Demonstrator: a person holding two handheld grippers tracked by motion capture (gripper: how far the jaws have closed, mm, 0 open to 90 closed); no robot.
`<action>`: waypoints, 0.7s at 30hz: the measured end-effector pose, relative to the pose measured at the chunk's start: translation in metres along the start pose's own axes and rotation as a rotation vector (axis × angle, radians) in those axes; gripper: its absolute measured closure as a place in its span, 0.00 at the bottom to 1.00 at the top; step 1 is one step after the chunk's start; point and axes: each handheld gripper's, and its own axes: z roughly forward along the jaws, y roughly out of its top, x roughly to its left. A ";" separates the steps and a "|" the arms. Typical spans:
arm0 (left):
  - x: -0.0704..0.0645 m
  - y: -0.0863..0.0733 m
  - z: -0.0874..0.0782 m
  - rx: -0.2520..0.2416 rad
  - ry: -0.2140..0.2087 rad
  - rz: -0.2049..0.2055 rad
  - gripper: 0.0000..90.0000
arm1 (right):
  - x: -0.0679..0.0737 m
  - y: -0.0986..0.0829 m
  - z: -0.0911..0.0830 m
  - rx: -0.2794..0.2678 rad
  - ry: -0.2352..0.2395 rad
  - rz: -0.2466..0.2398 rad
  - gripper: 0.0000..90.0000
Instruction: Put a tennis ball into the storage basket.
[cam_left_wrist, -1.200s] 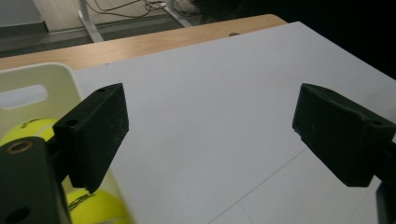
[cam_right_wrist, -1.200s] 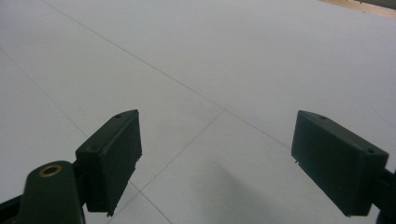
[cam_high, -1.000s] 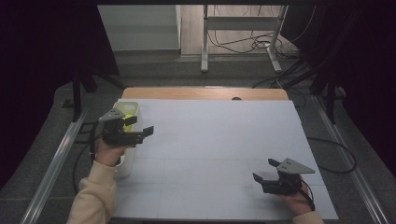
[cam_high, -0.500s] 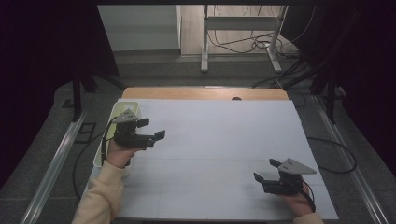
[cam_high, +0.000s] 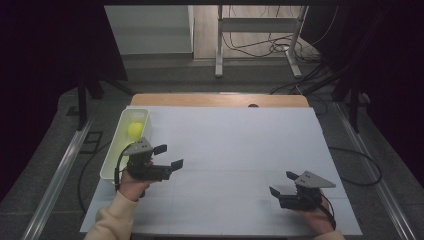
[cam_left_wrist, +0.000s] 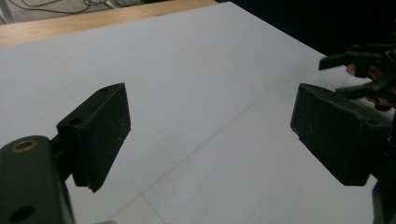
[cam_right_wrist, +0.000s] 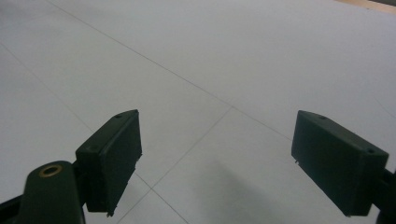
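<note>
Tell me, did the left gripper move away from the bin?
Yes. The left gripper was over the white bin with the yellow ball a second ago. Now it sits nearer the person, just right of the bin, jaws open and empty.

A yellow-green ball (cam_high: 134, 130) lies in the far end of a white bin (cam_high: 111, 163).
</note>
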 end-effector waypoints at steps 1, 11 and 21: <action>-0.002 -0.004 0.001 0.004 -0.006 0.002 0.14 | 0.000 0.000 0.000 -0.001 0.001 0.000 0.19; -0.015 -0.034 0.016 0.066 -0.012 0.009 0.13 | 0.000 0.000 0.000 -0.009 0.019 -0.001 0.19; -0.009 -0.040 0.019 0.083 0.015 0.004 0.13 | 0.001 0.000 0.000 -0.009 0.021 -0.005 0.19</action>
